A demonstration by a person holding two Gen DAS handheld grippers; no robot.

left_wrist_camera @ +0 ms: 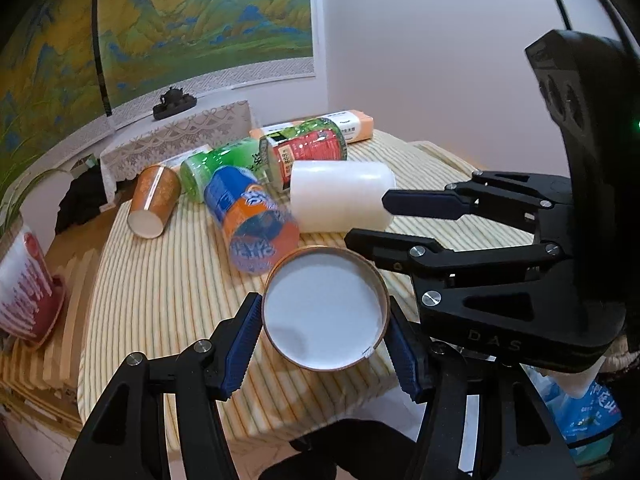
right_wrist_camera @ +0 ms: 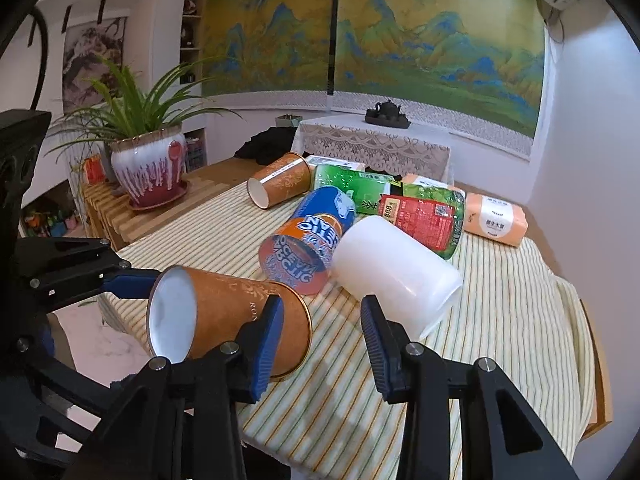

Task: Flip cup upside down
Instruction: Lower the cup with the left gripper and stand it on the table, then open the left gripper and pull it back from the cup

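Observation:
An orange paper cup with gold pattern point(right_wrist_camera: 224, 316) is held on its side above the table's near edge. My left gripper point(left_wrist_camera: 326, 344) is shut on the orange cup point(left_wrist_camera: 326, 308), its white bottom facing the left camera. In the right wrist view the left gripper's fingers point(right_wrist_camera: 132, 282) clamp the cup near its base. My right gripper point(right_wrist_camera: 322, 344) is open and empty, just right of the cup's wider end; it also shows in the left wrist view point(left_wrist_camera: 366, 220). A white plastic cup point(right_wrist_camera: 394, 274) lies on its side just beyond it.
The striped tablecloth point(right_wrist_camera: 500, 320) carries a blue-orange cup point(right_wrist_camera: 308, 240), a second orange cup point(right_wrist_camera: 280, 184), a green bottle point(left_wrist_camera: 220, 164), a red-green cup point(right_wrist_camera: 424, 220) and a tissue pack point(right_wrist_camera: 494, 218). A potted plant point(right_wrist_camera: 150, 168) stands left on a slatted bench.

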